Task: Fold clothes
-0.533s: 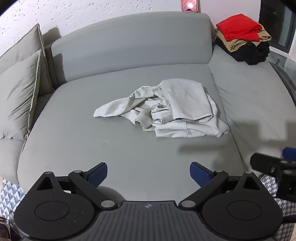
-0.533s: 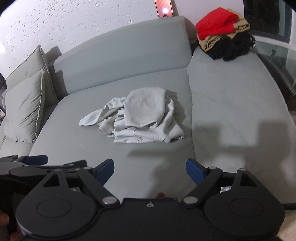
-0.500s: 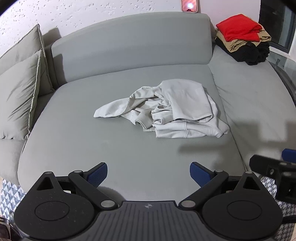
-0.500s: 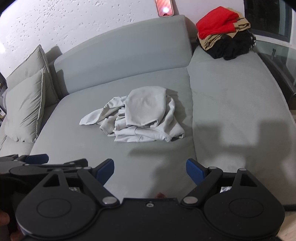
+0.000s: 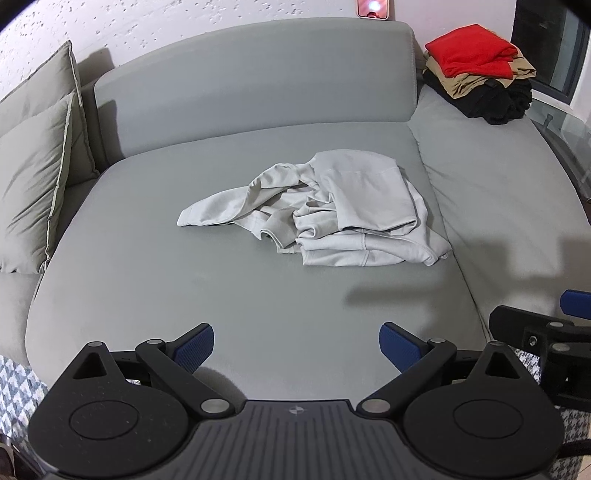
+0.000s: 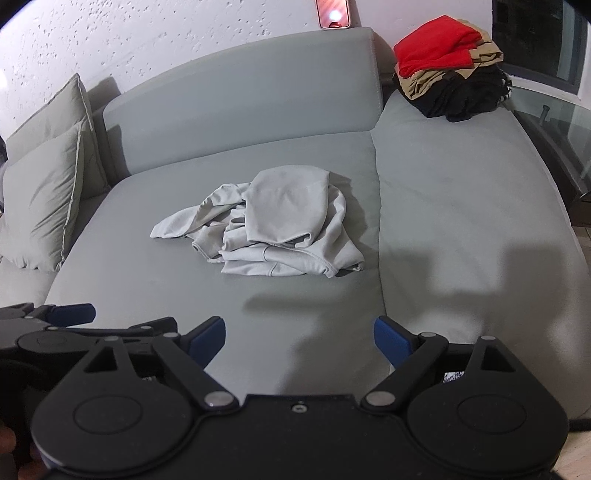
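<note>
A crumpled light grey hoodie (image 5: 332,210) (image 6: 277,225) lies in a heap in the middle of the grey sofa seat (image 5: 147,280), one sleeve trailing to the left. My left gripper (image 5: 297,345) hovers over the seat's front edge, well short of the hoodie, open with nothing between its blue pads. My right gripper (image 6: 299,339) is likewise open and empty near the front edge, a little right of the left one. Each gripper shows at the edge of the other's view.
A stack of folded clothes (image 5: 480,70) (image 6: 450,62), red on tan on black, sits at the sofa's far right corner. Two grey cushions (image 5: 33,166) lean at the left. A glass table (image 6: 554,122) stands to the right. A phone (image 6: 332,13) rests above the backrest.
Both grippers have crept slightly forward and right; the hoodie has not moved and both stay open.
</note>
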`<state>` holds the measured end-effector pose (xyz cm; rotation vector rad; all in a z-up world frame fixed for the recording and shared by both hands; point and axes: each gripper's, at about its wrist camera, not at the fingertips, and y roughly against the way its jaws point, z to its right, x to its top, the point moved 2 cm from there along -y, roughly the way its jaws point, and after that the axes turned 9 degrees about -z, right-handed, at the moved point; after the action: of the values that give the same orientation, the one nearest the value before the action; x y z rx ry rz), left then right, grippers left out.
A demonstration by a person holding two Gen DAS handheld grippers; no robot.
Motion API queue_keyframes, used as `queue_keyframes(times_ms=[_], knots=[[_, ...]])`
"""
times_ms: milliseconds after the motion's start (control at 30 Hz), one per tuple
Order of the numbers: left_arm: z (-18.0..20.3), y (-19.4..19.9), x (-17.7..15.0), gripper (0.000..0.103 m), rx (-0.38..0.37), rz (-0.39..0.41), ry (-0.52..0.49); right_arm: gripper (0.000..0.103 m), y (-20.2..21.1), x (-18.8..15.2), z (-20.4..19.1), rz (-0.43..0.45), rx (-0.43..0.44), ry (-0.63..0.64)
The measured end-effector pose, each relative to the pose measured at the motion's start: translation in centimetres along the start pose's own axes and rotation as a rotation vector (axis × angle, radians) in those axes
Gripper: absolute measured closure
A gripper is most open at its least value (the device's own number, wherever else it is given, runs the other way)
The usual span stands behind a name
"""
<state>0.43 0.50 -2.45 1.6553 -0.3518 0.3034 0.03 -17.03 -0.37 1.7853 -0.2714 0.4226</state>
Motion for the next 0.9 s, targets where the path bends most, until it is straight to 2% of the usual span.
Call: queue_keyframes(times_ms=[900], knots=[[-0.83, -0.17, 0.12, 0.004, -0.005, -0.016, 0.016, 0.010, 0.06, -0.51, -0.82, -0.005, -0.004, 0.016]])
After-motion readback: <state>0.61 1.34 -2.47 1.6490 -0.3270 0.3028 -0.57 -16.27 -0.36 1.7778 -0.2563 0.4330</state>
